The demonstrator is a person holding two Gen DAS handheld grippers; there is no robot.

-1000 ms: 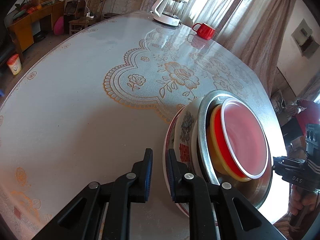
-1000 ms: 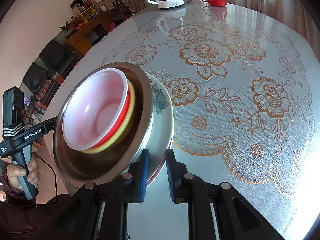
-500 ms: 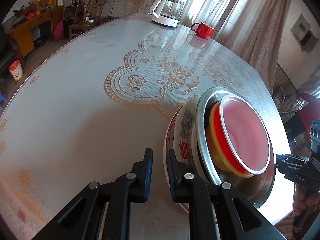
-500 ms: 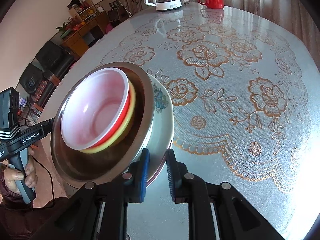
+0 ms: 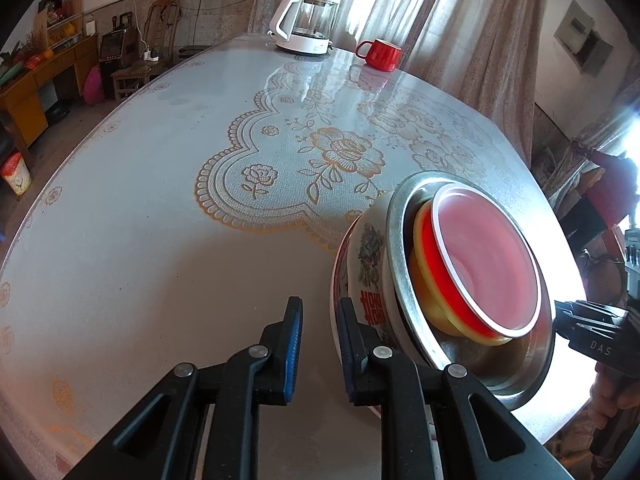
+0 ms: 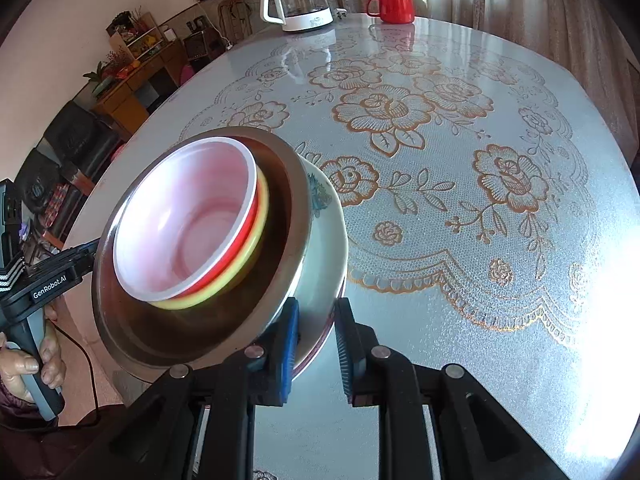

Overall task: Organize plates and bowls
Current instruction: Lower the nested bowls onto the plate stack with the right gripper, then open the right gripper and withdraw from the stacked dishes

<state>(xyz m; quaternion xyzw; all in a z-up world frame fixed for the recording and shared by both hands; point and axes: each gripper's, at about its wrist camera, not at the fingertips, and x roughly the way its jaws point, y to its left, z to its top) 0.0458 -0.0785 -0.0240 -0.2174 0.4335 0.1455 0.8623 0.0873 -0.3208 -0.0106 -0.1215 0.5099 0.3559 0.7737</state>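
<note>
A stack stands near the table's edge: a white plate point(image 5: 335, 268) with a red rim at the bottom, a flowered ceramic bowl point(image 5: 368, 256), a steel bowl point(image 5: 394, 240), a yellow bowl point(image 5: 420, 248) and a red bowl point(image 5: 488, 264) with a pale inside. My left gripper point(image 5: 320, 344) straddles the plate's rim; its jaws are opening and the left pad stands clear of the rim. On the opposite side, my right gripper point(image 6: 318, 340) has the plate point(image 6: 324, 280) rim between its opening jaws, with a small gap at the right pad.
A glass kettle point(image 5: 304, 28) and a red mug point(image 5: 380, 54) stand at the far side of the round table point(image 5: 120, 240), which has a lace-pattern cover. A person's hand point(image 6: 24, 364) holds the left gripper's handle. A cabinet and chairs stand beyond the table.
The jaws of both grippers have widened a little around the plate's rim. Both views have rolled slightly. The stack stays where it was.
</note>
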